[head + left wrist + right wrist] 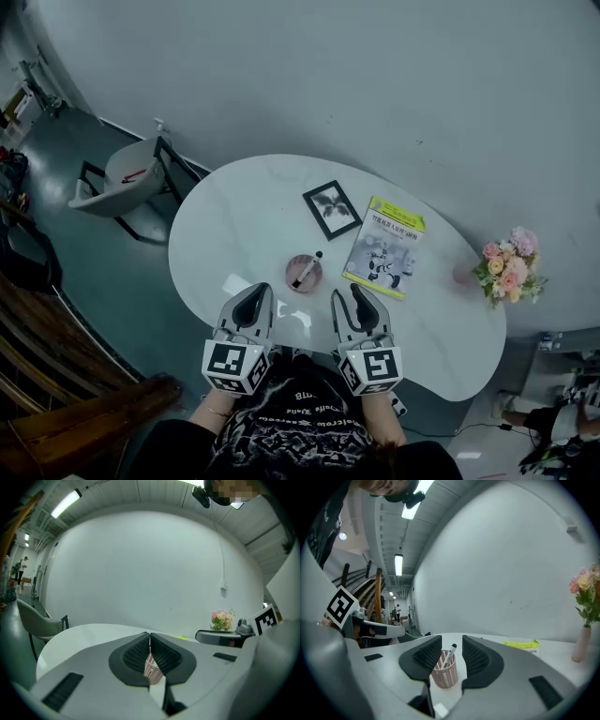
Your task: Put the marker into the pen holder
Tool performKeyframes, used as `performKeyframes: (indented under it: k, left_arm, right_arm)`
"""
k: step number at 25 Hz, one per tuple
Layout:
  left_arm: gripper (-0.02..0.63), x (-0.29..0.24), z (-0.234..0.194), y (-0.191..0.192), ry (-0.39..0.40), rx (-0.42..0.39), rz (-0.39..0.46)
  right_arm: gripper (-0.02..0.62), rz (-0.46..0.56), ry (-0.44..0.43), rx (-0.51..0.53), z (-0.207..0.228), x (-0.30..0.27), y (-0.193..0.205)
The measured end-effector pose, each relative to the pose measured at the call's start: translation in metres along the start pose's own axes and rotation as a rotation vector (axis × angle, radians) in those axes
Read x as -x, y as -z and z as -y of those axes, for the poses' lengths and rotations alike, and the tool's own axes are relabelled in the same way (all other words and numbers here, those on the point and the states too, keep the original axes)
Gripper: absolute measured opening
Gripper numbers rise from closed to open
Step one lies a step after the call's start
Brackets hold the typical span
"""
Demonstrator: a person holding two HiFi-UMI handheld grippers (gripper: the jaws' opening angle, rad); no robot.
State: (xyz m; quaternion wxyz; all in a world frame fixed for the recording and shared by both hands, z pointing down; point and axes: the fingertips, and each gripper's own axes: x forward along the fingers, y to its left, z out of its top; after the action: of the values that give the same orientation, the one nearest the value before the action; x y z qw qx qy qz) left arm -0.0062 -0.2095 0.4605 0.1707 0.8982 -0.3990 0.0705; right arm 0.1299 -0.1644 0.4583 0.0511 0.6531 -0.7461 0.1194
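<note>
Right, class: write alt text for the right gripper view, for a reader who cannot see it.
The open, empty right gripper frames a pink pen holder on a white table, a marker standing tilted inside it. A yellow booklet and pink flowers sit further right.

table: glossy, smooth | pen holder: perforated plastic | booklet: glossy paper

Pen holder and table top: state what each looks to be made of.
Pen holder: pink, matte wall pierced with a regular grid of small holes; probably moulded plastic, though coated metal mesh is possible. Table top: white and glossy, with bright reflections; polished stone or laminate, I cannot tell which.
</note>
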Motion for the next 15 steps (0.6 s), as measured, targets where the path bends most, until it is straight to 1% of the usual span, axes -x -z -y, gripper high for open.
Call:
performKeyframes:
  k: [4,6,7,9,12,15]
  left_arm:
    - [0.026,-0.001,0.001,-0.003,0.004,-0.007,0.01]
    - [0.026,0.0,0.003,-0.003,0.005,-0.009,0.01]
    - [0.026,0.0,0.004,-0.002,0.007,-0.01,0.009]
    - [0.026,0.001,0.006,0.0,0.012,-0.012,0.006]
    - [0.026,0.001,0.006,0.003,0.015,-0.013,0.001]
    - [0.026,0.005,0.006,0.006,0.013,-0.017,-0.005]
  right_arm:
    - [0.152,-0.015,0.013,0.015,0.003,0.007,0.007]
    - [0.113,-0.006,0.028,0.017,0.007,0.011,0.007]
    - [0.074,0.001,0.034,0.017,0.008,0.012,0.007]
    - [0.046,0.009,0.035,0.021,0.008,0.013,0.006]
    - [0.037,0.008,0.031,0.039,0.005,0.012,0.005]
    - [0.029,0.002,0.045,0.046,0.004,0.013,0.007]
